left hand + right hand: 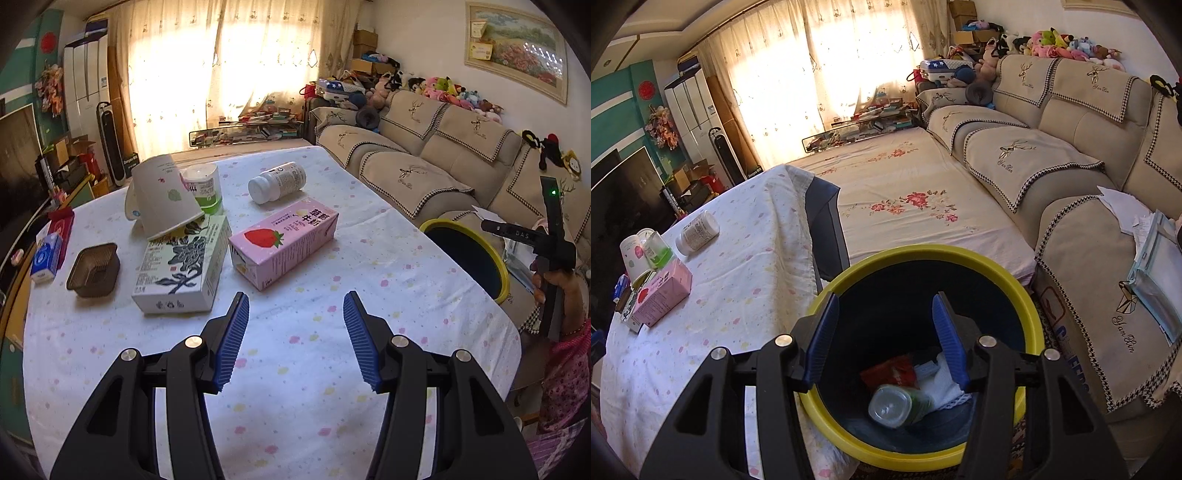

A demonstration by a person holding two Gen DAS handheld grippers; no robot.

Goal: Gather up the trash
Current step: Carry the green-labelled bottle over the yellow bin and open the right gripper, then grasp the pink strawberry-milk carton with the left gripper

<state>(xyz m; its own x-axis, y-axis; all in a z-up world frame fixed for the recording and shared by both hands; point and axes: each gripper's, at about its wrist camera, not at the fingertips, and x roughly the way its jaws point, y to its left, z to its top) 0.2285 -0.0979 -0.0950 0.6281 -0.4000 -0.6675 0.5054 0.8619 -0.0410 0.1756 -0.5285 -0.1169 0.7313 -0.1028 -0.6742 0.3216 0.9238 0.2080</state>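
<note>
In the left wrist view, trash lies on the dotted tablecloth (303, 369): a pink strawberry milk carton (284, 240), a white floral box (181, 266), a tipped paper cup (162, 195), a green-and-white tub (203, 188), a white bottle (277, 182) on its side and a brown plastic tray (94, 269). My left gripper (295, 295) is open and empty, just short of the carton. My right gripper (886, 295) hangs open and empty over the yellow-rimmed bin (923, 254). The bin holds a clear bottle (897, 404), a red wrapper (890, 373) and white paper (942, 384).
The bin (469, 251) stands off the table's right edge, by the beige sofa (424, 173). A blue tissue pack (46, 258) and red packet (61, 221) lie at the table's left edge. A hand (561, 291) holds the other gripper's handle at right. Beyond the bin is a flowered bed (905, 192).
</note>
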